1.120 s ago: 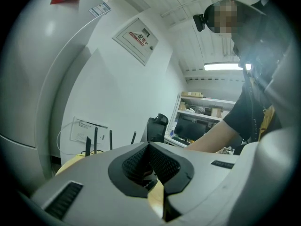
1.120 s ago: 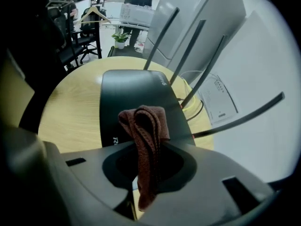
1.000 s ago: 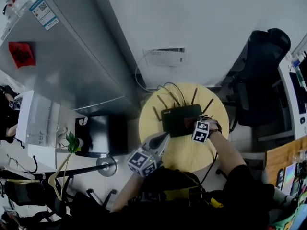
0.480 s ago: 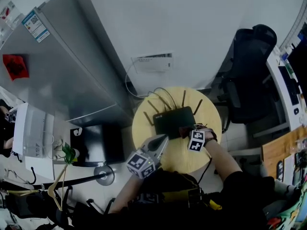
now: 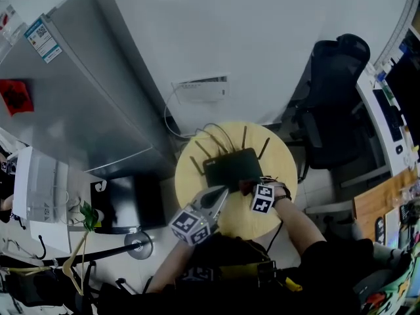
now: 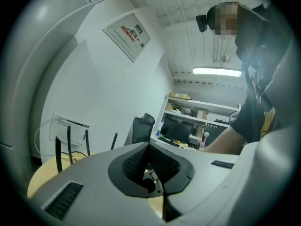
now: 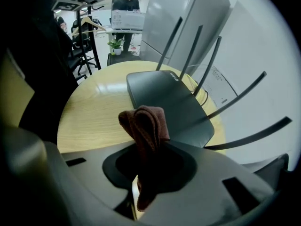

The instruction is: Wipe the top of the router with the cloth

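A black router (image 5: 230,168) with several upright antennas lies on the round yellow table (image 5: 197,179). In the right gripper view the router (image 7: 164,100) lies just beyond the jaws. My right gripper (image 5: 250,189) hovers at the router's near right corner, shut on a folded brown cloth (image 7: 145,125) that sticks up from the jaws. The right gripper (image 7: 141,147) holds the cloth slightly above the router's near edge. My left gripper (image 5: 221,191) is shut and empty over the table's near side, by the router's front. In its own view the left gripper (image 6: 150,147) points past two antennas (image 6: 58,153).
A black office chair (image 5: 335,97) stands to the right of the table. A grey cabinet (image 5: 79,97) and a black box (image 5: 134,201) stand to the left. A wall box (image 5: 200,88) with cables hangs behind. A plant (image 5: 90,214) and a hanger rack (image 5: 75,254) are at lower left.
The right gripper with the cloth has drawn back toward the router's near edge. The head view has shifted. The left gripper has barely moved.
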Demonstrator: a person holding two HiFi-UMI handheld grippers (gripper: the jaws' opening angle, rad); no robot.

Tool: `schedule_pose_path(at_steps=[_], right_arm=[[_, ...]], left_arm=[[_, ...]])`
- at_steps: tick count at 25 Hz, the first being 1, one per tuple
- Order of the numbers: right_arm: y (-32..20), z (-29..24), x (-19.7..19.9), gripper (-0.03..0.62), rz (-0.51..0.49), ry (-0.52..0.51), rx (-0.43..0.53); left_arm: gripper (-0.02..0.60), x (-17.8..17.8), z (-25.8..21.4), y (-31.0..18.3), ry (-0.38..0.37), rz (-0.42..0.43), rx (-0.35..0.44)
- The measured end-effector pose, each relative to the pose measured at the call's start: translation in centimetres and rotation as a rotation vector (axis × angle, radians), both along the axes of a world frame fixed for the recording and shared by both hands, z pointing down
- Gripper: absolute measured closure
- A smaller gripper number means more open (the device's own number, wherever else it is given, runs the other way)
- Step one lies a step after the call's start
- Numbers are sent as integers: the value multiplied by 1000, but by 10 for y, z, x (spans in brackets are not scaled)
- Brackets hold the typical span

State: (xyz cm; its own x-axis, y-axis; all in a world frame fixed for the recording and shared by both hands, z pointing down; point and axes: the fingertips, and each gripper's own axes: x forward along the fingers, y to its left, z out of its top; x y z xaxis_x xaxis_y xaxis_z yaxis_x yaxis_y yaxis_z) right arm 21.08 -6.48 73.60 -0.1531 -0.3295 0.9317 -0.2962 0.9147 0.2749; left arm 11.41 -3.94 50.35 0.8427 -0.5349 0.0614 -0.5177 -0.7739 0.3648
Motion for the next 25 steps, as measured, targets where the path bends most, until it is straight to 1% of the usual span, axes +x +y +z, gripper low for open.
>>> schedule_pose_path(at_steps=[2, 4, 6, 7, 8, 9, 11, 12, 14, 16, 18, 20, 22, 24, 25], right_arm=[[9, -4, -4, 530, -53, -24, -16], [18, -11, 1, 530, -139, -43, -35], [18, -14, 21, 530, -191, -30, -46], [12, -13, 36, 530, -183, -20, -42], [2, -15, 50, 530, -150, -16, -29], [-11, -21, 63, 530, -97, -18, -8], [-38, -32, 87, 530, 38, -9, 32], [-49, -31, 100, 530, 105, 7, 31], [-59, -15, 118, 530, 215, 34, -35], [-65, 9, 123, 530, 289, 19, -112], [-74, 24, 123, 530, 363, -4, -154], [-82, 37, 117, 530, 420, -53, -205], [-83, 45, 107, 530, 465, -97, -275], [-85, 49, 98, 531, 464, -109, -301], [-82, 51, 98, 531, 456, -85, -322]], left_arm=[[589, 0, 0, 1, 4, 1, -4], [589, 0, 0, 2, 16, -3, -10], [589, -1, 0, 0, 31, -21, -13], [589, -2, 1, -2, 39, -34, -16], [589, -3, 1, -3, 46, -47, -20], [589, -4, 2, -5, 50, -58, -24], [589, -5, 2, -6, 48, -73, -30], [589, -5, 3, -7, 42, -80, -35], [589, -6, 6, -6, 29, -97, -45], [589, -9, 10, -5, 13, -117, -52], [589, -12, 13, -3, -2, -140, -58], [589, -17, 18, -1, -17, -163, -63], [589, -23, 21, 0, -25, -195, -76], [589, -29, 21, 0, -22, -233, -74], [589, -32, 21, 0, -22, -245, -73]])
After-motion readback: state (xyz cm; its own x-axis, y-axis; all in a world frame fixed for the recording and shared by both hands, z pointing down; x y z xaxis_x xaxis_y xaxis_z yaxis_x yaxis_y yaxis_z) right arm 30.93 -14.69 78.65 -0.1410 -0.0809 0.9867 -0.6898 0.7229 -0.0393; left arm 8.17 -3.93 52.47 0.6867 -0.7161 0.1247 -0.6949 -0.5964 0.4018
